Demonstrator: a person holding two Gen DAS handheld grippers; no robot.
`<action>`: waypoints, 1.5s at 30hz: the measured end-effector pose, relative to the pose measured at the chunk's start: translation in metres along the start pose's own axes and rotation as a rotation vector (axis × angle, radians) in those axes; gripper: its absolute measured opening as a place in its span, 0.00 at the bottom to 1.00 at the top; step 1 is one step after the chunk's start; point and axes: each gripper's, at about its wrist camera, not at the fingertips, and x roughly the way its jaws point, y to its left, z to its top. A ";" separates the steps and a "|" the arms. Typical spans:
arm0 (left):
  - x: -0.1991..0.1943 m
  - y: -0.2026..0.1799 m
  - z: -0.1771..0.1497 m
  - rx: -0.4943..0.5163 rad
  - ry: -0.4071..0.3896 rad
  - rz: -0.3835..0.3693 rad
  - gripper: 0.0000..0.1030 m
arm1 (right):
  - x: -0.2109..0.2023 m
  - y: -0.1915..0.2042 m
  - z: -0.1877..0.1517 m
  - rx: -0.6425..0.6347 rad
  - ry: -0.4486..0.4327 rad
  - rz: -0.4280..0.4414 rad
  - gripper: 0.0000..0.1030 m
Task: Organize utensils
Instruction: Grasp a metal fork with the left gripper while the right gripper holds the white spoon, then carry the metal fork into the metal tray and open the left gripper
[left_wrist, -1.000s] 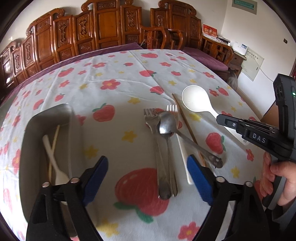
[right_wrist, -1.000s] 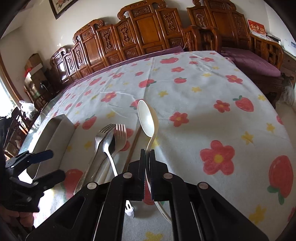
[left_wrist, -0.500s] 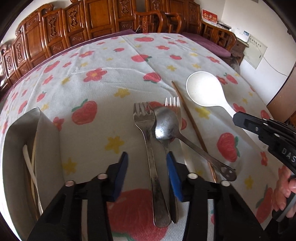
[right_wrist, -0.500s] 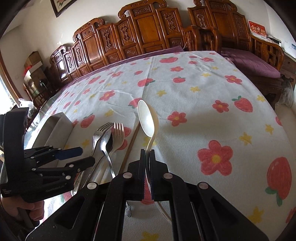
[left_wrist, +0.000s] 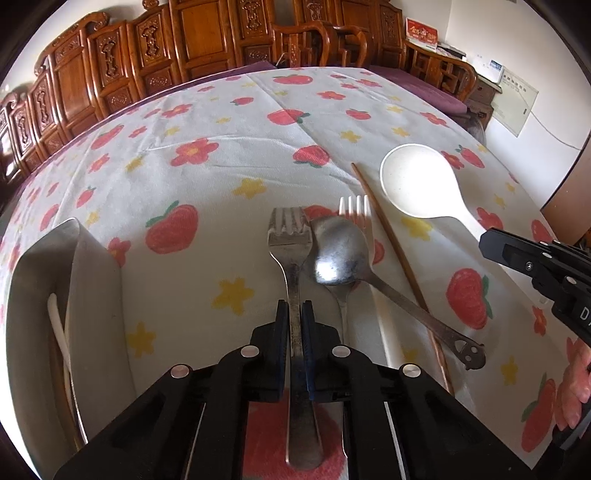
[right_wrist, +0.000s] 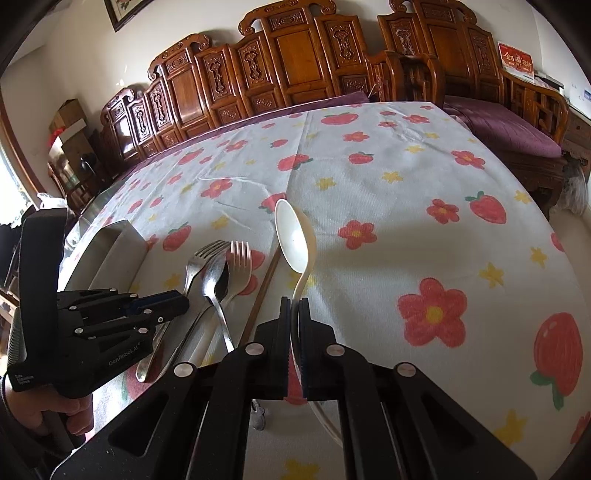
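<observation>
The left gripper (left_wrist: 294, 314) is closing its jaws; its blue pads (left_wrist: 282, 321) already squeeze the handle of the metal fork (left_wrist: 291, 236); that fork lies on the strawberry tablecloth (left_wrist: 207, 147), just right of the metal tray (left_wrist: 92, 295); a metal spoon (left_wrist: 338, 254) touches the fork's right side; a pale plastic fork (left_wrist: 354, 206) peeks out behind the spoon; a wooden chopstick (left_wrist: 391, 243) lies right of those; the right gripper (right_wrist: 294, 306) is clamped tight on the white plastic spoon (right_wrist: 293, 236), far right of the fork.
</observation>
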 end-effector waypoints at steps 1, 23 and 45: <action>-0.001 0.001 -0.001 0.002 0.002 0.005 0.06 | 0.000 0.000 0.000 0.000 -0.001 0.000 0.05; -0.074 0.011 -0.004 0.015 -0.105 0.025 0.06 | -0.014 0.040 -0.002 -0.065 -0.030 0.051 0.05; -0.123 0.055 -0.019 -0.030 -0.172 0.067 0.06 | -0.034 0.094 -0.010 -0.138 -0.045 0.133 0.05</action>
